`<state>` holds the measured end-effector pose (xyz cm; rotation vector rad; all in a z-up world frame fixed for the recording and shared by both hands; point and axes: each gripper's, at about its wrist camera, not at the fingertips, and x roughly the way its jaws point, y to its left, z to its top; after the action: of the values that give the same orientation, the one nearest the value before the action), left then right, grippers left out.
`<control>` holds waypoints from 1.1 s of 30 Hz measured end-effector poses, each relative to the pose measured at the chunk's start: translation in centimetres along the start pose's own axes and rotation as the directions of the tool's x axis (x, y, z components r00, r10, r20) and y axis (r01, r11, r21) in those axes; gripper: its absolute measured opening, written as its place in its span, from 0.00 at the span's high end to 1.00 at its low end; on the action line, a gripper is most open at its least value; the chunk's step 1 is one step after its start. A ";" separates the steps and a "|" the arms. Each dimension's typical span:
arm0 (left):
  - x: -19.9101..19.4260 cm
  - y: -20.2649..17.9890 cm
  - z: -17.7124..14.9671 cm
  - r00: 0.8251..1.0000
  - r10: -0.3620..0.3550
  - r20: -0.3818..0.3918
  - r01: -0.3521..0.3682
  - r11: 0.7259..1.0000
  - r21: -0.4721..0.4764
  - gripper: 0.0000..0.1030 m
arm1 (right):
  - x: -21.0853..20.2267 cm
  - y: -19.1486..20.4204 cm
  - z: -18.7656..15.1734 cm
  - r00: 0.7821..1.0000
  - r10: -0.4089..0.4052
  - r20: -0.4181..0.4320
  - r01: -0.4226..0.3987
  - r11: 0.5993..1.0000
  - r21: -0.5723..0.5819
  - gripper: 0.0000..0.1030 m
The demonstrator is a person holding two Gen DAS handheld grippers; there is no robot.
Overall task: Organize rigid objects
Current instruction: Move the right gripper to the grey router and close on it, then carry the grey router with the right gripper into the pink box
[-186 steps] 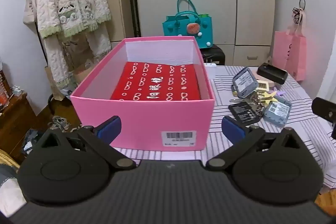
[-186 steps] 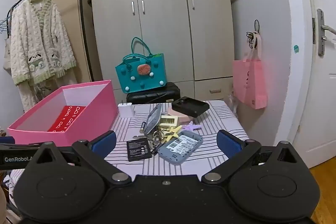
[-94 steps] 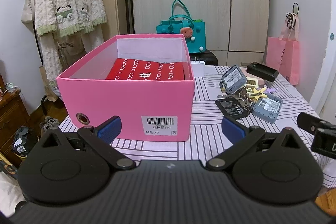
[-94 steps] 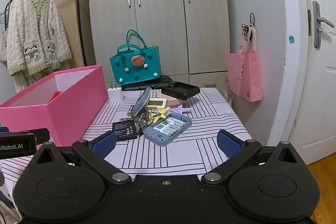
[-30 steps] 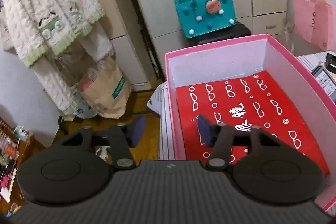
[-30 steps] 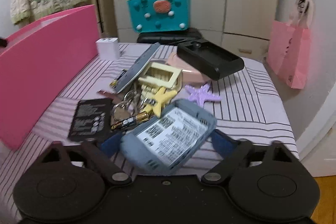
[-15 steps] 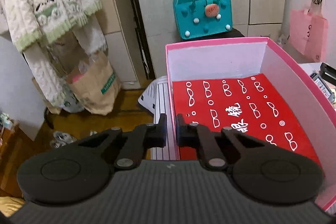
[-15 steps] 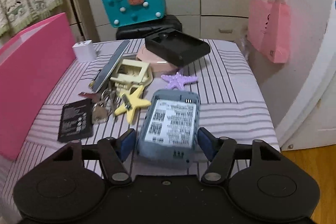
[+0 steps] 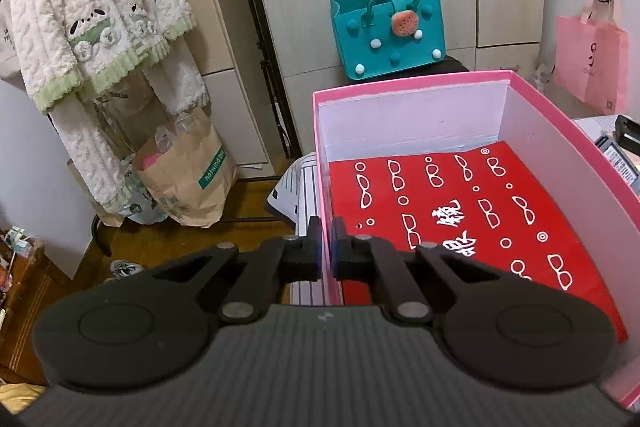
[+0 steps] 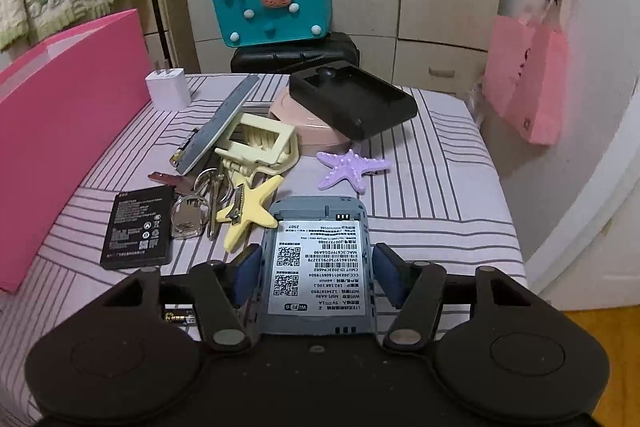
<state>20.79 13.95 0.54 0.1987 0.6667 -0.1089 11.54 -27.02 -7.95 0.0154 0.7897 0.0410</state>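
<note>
Fingers of the left gripper (image 9: 327, 247) are pinched on the near-left wall of the pink box (image 9: 532, 95), one finger outside and one inside, so the box is held steady. Fingers of the right gripper (image 10: 318, 277) are closing around the grey router (image 10: 320, 263), which lies label-up on the striped counter (image 10: 432, 203); the left pad appears to touch its side, while a narrow gap seems to remain at the right pad, so contact on both sides cannot be confirmed. The step in hand is judged to be the first pick: securing the router for transfer to the box, whose floor carries only a red printed sheet (image 9: 460, 211). Other items wait just beyond the router: a yellow starfish (image 10: 252, 207) touching its far-left corner, a key ring (image 10: 200, 203), a black battery (image 10: 138, 227), a purple starfish (image 10: 348, 169), a cream clip (image 10: 260, 141), a black tray (image 10: 352, 103) resting on a pink dish (image 10: 308, 131), and a white charger (image 10: 168, 87) beside the box. The next move calls for completing the squeeze until both pads bear on the router's long sides, then lifting straight up to clear the yellow starfish and keys, carrying left over the box wall, and lowering onto the red sheet before release. Maintain the left grip throughout to prevent the box from sliding.
</note>
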 end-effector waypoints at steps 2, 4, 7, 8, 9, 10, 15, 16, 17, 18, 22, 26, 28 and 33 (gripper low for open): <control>0.0 0.1 -0.1 1.000 -0.004 0.003 0.004 1.000 0.003 0.96 | -0.1 0.2 0.0 1.000 -0.006 0.003 0.006 1.000 -0.016 0.38; -0.1 0.2 -0.1 1.000 -0.008 0.004 0.008 1.000 0.002 0.96 | -0.3 0.4 0.1 1.000 -0.018 0.007 0.018 0.999 -0.039 0.38; 0.0 0.1 0.0 1.000 -0.014 -0.001 0.014 1.000 -0.002 0.96 | -0.8 0.3 0.3 1.000 -0.014 0.012 0.014 0.999 -0.041 0.38; 0.0 0.0 0.0 1.000 -0.009 -0.001 0.009 1.000 0.005 0.96 | -1.0 0.2 0.4 1.000 -0.017 0.014 0.017 0.999 -0.038 0.38; 0.0 -0.2 0.0 1.000 0.002 0.000 -0.002 1.000 0.017 0.96 | -1.2 0.2 0.6 1.000 -0.024 0.018 0.025 0.999 -0.037 0.38; 0.0 -0.4 0.0 1.000 0.013 0.003 -0.013 1.000 0.028 0.96 | -1.3 0.1 0.8 0.999 -0.033 0.019 0.034 0.999 -0.040 0.38; 0.2 -0.8 0.2 1.000 0.024 0.000 -0.023 0.998 0.050 0.96 | -2.1 0.4 1.7 0.998 -0.051 0.024 0.052 0.997 -0.056 0.38; 0.2 -0.8 0.2 1.000 0.023 0.002 -0.023 0.998 0.050 0.96 | -2.4 0.5 1.9 0.998 -0.051 0.032 0.053 0.997 -0.062 0.38; 0.2 -0.9 0.1 1.000 0.024 0.007 -0.024 0.998 0.054 0.96 | -2.8 0.7 2.3 0.998 -0.043 0.041 0.046 0.997 -0.065 0.38; 0.2 -0.9 0.0 1.000 0.026 0.012 -0.027 0.998 0.060 0.96 | -3.3 0.8 2.7 0.999 -0.021 0.049 0.024 0.998 -0.060 0.38; 0.2 -1.1 -0.4 0.999 0.032 0.025 -0.034 0.996 0.077 0.96 | -5.1 2.1 5.2 0.988 0.130 0.086 -0.127 0.991 -0.037 0.38; 0.2 -1.2 -0.3 0.999 0.035 0.029 -0.038 0.994 0.098 0.95 | -6.5 5.5 8.9 0.948 0.306 0.088 -0.298 0.950 -0.093 0.38; 0.2 -1.3 -0.4 0.999 0.036 0.031 -0.039 0.993 0.107 0.95 | -6.8 8.0 10.9 0.919 0.390 0.058 -0.379 0.914 -0.145 0.38; 0.5 -0.6 -0.5 1.000 0.005 0.024 -0.007 0.996 0.086 0.95 | -5.1 14.8 15.1 0.842 0.532 -0.086 -0.538 0.817 -0.208 0.38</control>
<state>20.78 13.47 -0.28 0.2821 0.6383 -0.1344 18.25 -12.44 6.73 0.0225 0.7809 0.6722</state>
